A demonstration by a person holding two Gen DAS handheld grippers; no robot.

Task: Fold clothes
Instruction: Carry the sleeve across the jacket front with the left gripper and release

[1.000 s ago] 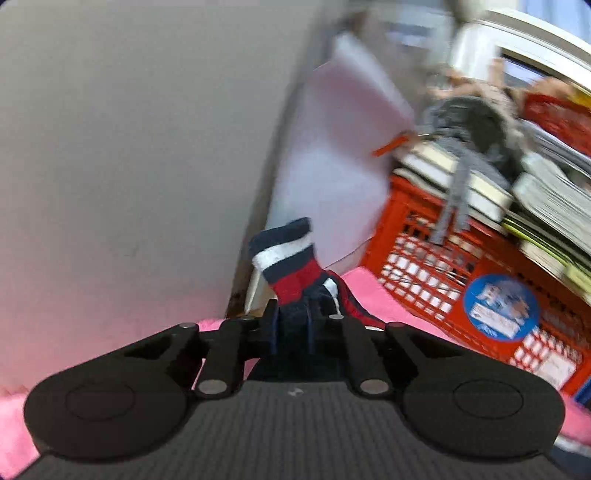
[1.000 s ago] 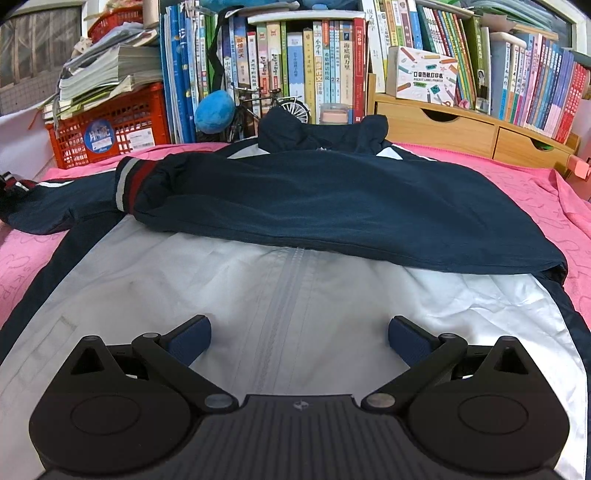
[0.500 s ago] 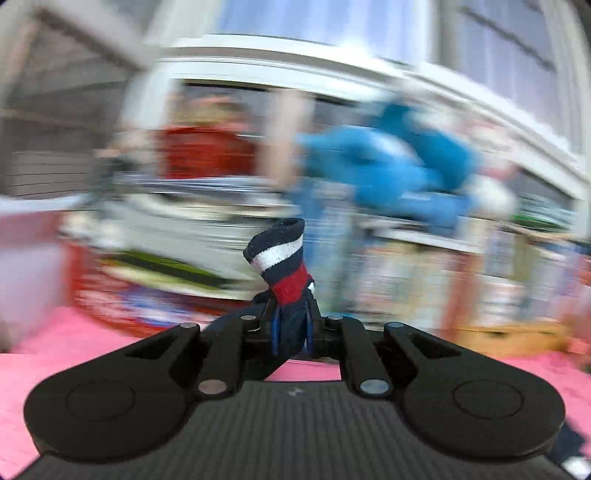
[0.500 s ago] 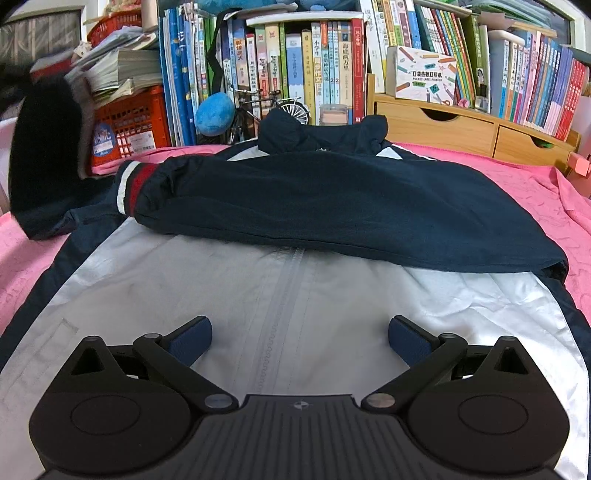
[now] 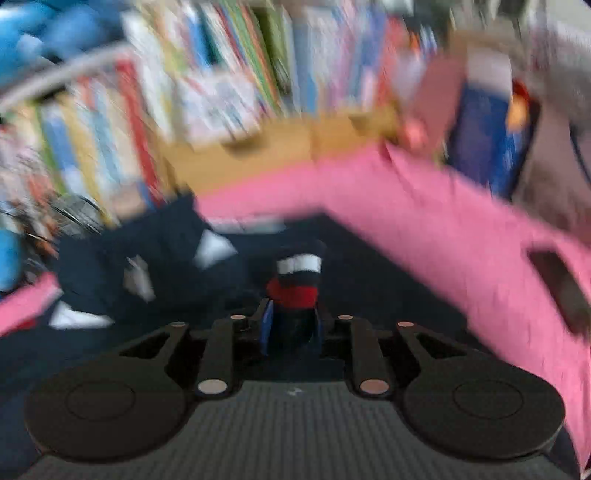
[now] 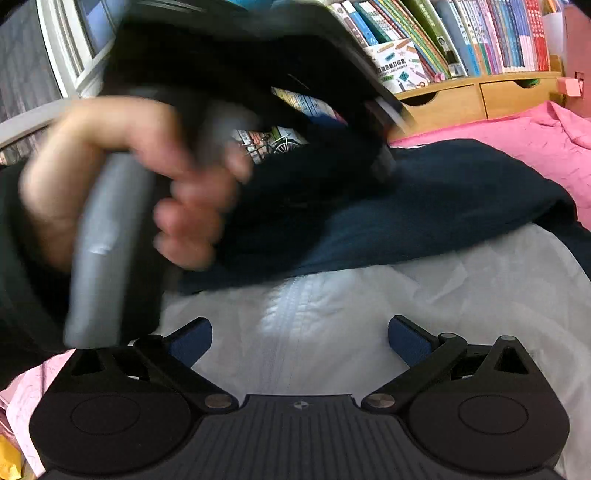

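Swung across from the crate side, my left claw (image 5: 291,325) now carries the striped cuff (image 5: 297,280) over the jacket (image 6: 424,206) on the pink bed (image 6: 535,129), jaws easing open around it; my right claw (image 6: 299,339) gapes, empty.

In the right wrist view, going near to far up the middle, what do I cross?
Right gripper with jaws wide apart, white jacket front with its zipper, navy sleeve folded across it, pink bedsheet, wooden drawer unit, row of books.
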